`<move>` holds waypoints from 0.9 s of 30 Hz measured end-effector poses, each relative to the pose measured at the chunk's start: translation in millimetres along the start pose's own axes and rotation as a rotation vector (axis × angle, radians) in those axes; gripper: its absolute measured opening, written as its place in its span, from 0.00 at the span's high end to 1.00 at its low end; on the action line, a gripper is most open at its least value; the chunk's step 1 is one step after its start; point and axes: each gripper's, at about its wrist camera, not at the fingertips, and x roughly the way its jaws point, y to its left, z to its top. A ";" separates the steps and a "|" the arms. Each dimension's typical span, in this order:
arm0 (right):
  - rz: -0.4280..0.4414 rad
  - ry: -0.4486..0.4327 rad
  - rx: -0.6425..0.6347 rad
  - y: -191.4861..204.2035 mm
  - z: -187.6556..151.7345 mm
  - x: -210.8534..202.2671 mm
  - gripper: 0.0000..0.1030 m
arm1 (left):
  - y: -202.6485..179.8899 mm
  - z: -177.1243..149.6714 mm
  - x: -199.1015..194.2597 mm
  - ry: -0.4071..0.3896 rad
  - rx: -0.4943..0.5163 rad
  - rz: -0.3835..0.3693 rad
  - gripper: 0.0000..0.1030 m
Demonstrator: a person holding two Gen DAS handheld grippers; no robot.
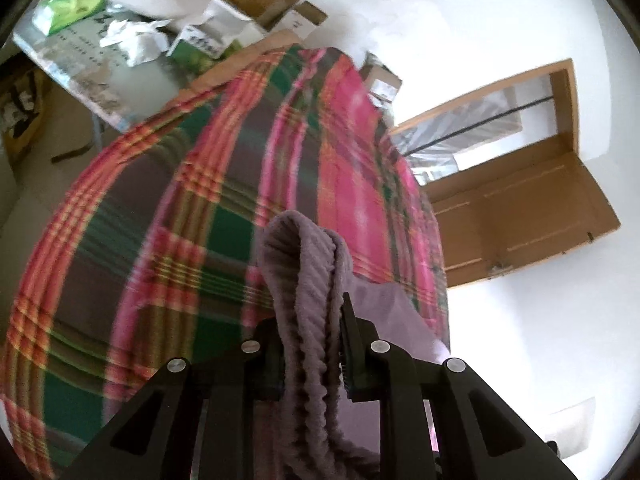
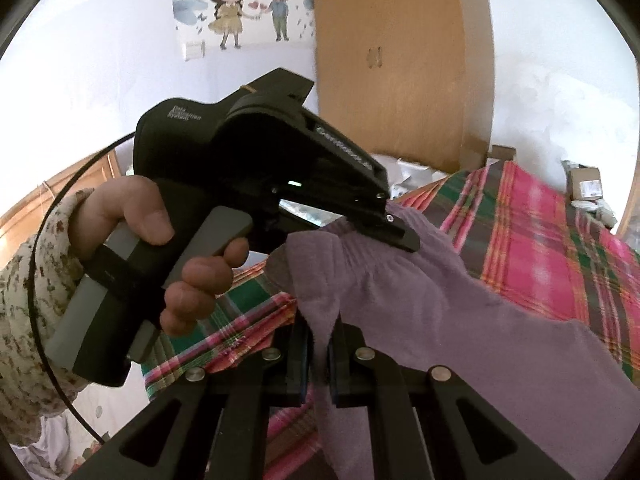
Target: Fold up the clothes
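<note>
Both claws (image 1: pixel 316 344) (image 2: pixel 320 356) pinch purple garment (image 2: pixel 440 300), apparently sock-shaped.

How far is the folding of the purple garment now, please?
Done: both grippers have gripped the purple garment. In hand: the left gripper and right gripper hold it up above the plaid bedcover. Left: no fold shows yet, and it must still be laid down.

The garment (image 2: pixel 420 300) hangs between both grippers above the bedspread (image 1: pixel 160 220), seemingly clear of it.
</note>
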 end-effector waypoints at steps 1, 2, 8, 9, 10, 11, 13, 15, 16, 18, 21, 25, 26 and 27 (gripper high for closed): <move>-0.005 -0.010 0.005 -5.2 -1.6 -4.8 0.93 | -6.1 -1.0 1.4 0.002 0.010 -0.007 0.81; -0.010 -0.019 0.010 -9.5 -2.7 -9.0 0.93 | -12.6 -2.0 3.3 0.005 0.020 -0.015 0.81; -0.047 -0.068 0.035 -25.5 -5.0 -33.8 0.93 | -44.4 -5.3 15.1 0.022 0.063 -0.049 0.81; -0.052 -0.075 0.039 -28.4 -5.2 -36.8 0.93 | -48.8 -5.9 17.4 0.025 0.067 -0.053 0.80; -0.056 -0.080 0.044 -29.1 -6.5 -40.8 0.93 | -53.1 -6.5 19.8 0.029 0.071 -0.057 0.81; -0.061 -0.084 0.050 -31.3 -7.4 -44.8 0.93 | -56.8 -6.8 21.9 0.033 0.075 -0.059 0.81; -0.068 -0.089 0.066 -36.4 -10.6 -54.2 0.93 | -62.8 -7.9 25.9 0.044 0.080 -0.059 0.80; -0.077 -0.094 0.079 -34.7 -20.6 -72.4 0.93 | -69.0 -9.8 31.1 0.056 0.085 -0.061 0.80; -0.082 -0.098 0.087 -36.6 -23.3 -77.7 0.93 | -72.3 -10.7 33.7 0.061 0.090 -0.065 0.80; -0.090 -0.104 0.098 -33.4 -25.5 -89.7 0.93 | -79.4 -12.7 39.2 0.071 0.103 -0.071 0.80; -0.105 -0.114 0.115 -33.7 -29.4 -105.9 0.93 | -90.3 -16.2 46.7 0.086 0.115 -0.085 0.80; -0.127 -0.128 0.136 -41.4 -32.8 -119.8 0.93 | -106.3 -22.0 57.1 0.107 0.142 -0.098 0.80; -0.134 -0.131 0.142 -43.4 -34.4 -123.8 0.93 | -109.4 -23.2 59.6 0.114 0.147 -0.103 0.80; -0.141 -0.134 0.148 -44.6 -34.9 -127.4 0.93 | -112.6 -24.4 62.1 0.119 0.152 -0.106 0.80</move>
